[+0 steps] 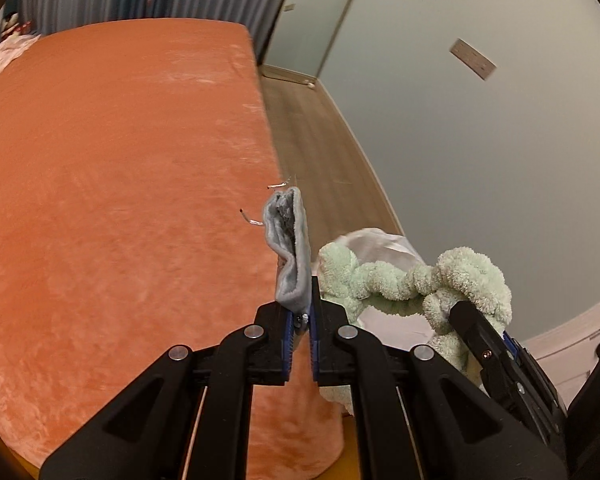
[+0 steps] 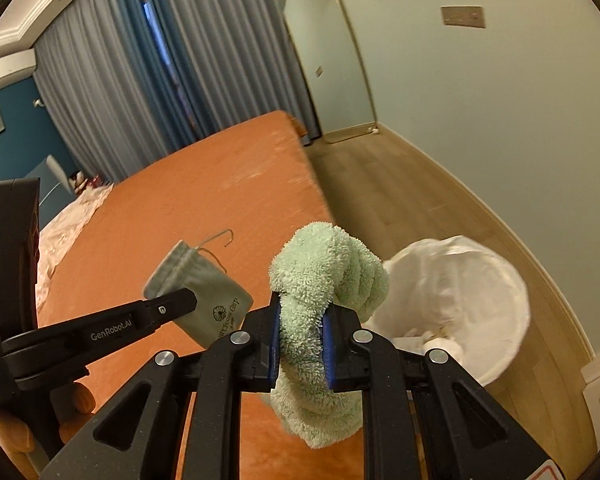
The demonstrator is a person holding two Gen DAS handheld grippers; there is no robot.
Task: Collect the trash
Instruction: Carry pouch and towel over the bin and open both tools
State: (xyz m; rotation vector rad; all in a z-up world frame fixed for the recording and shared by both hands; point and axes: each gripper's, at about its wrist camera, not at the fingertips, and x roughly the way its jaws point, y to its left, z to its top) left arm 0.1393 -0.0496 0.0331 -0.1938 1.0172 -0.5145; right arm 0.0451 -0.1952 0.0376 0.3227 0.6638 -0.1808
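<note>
Both pieces are already picked up and neither is yet in the bin. On the left, over the orange bed (image 2: pixel 188 200), the left gripper (image 1: pixel 300 320) has its jaws nearly closed, pinching a small grey pouch (image 2: pixel 204 296). To its right, the right gripper (image 2: pixel 300 344) clamps a twisted green fluffy band (image 2: pixel 324 276). Further right the white-lined bin (image 2: pixel 472 292) stands on the floor, near but not under either load. The bin's contents are blurred, and the pouch's print is unreadable.
</note>
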